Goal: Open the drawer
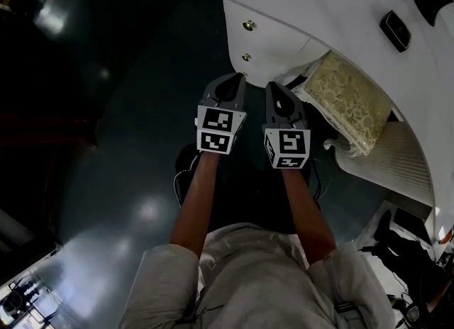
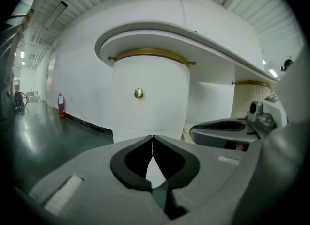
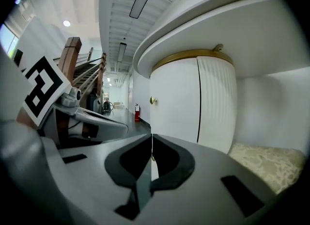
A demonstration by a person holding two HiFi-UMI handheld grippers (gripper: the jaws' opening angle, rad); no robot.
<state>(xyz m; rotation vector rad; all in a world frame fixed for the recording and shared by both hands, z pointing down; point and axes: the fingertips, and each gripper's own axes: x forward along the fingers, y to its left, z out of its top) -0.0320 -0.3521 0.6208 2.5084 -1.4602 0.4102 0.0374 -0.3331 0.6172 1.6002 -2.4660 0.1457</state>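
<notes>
Both tools shut, nothing in either. L tool: tips pressed together, touching nothing. R tool: same, tips meeting, empty. In the head view I've got them side by side, L tool and R tool near each other but apart, both aimed at the rounded white drawer unit and short of it.

Drawer unit sits straight ahead under the white tabletop, shut. Brass knob is above the L tool's tips in its view; from the R tool the knob is also just above the tips. Head view shows two knobs, one past the other.

Edges: tabletop rim overhangs the unit, w/ a brass band under it. Open dark floor to the left. To the right, a recess w/ a beige cushion.

Print: black-and-white square markers on each tool's cube.
</notes>
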